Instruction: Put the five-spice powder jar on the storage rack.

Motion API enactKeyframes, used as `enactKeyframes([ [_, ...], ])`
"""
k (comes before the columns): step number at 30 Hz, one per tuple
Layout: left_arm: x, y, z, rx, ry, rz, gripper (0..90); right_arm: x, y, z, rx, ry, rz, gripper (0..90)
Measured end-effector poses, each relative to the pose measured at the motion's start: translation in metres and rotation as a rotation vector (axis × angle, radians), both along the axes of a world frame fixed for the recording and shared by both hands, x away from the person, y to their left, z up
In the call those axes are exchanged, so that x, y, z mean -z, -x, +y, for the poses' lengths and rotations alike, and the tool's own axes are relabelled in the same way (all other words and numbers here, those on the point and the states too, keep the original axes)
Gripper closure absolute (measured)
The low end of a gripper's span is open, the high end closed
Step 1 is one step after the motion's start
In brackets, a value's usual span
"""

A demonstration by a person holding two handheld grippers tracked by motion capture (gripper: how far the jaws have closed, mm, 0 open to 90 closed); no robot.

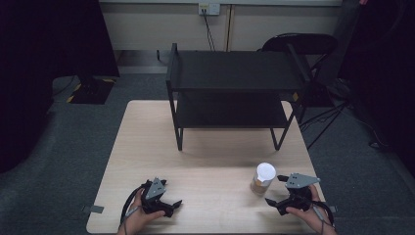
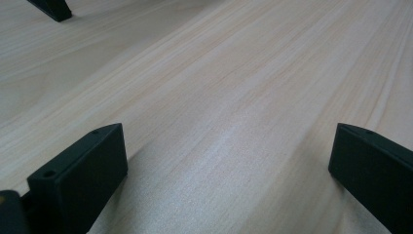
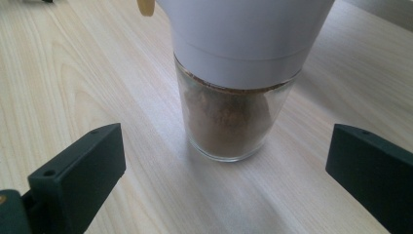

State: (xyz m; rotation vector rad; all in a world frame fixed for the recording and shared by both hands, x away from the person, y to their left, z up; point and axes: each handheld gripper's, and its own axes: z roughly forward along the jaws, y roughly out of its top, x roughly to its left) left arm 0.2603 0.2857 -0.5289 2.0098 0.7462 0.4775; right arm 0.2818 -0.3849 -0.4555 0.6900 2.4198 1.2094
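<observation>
A small glass jar (image 1: 263, 179) with a white lid and brown contents stands upright on the wooden table (image 1: 205, 161), near its front right. My right gripper (image 1: 275, 190) rests just right of it, open, pointing at the jar. In the right gripper view the jar (image 3: 229, 117) stands a short way ahead of the wide-apart jaws, untouched. My left gripper (image 1: 175, 193) lies at the front left of the table, open, with bare wood (image 2: 229, 141) between its jaws.
A black two-tier metal rack (image 1: 232, 88) stands at the back of the table, both shelves bare. One of its feet (image 2: 51, 9) appears far off in the left gripper view. A black chair (image 1: 301, 46) is behind the table on grey carpet.
</observation>
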Motion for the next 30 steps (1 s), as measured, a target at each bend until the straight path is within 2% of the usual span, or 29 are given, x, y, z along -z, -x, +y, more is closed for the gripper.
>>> enactKeyframes([
  [6, 0.000, 0.000, 0.000, 0.000, 0.000, 0.000, 0.0, 0.002, -0.003, 0.007, -0.004, 0.015, 0.004, 0.0],
  [9, 0.000, 0.000, 0.000, 0.000, 0.000, 0.000, 0.0, 0.003, -0.005, 0.013, -0.004, 0.029, -0.011, 0.0],
  [13, 0.000, 0.000, 0.000, 0.000, 0.000, 0.000, 0.0, 0.005, -0.007, 0.021, 0.026, -0.021, -0.033, 0.6],
  [16, 0.000, 0.000, 0.000, 0.000, 0.000, 0.000, 0.0, 0.005, -0.010, 0.030, 0.045, -0.035, -0.046, 2.6],
  [18, 0.000, 0.000, 0.000, 0.000, 0.000, 0.000, 0.0, 0.006, -0.012, 0.036, 0.045, -0.036, -0.059, 6.7],
  [24, 0.000, 0.000, 0.000, 0.000, 0.000, 0.000, 0.0, 0.006, -0.015, 0.038, 0.042, -0.057, -0.072, 28.6],
  [30, 0.000, 0.000, 0.000, 0.000, 0.000, 0.000, 0.0, 0.009, -0.014, 0.035, 0.041, -0.074, -0.079, 30.4],
])
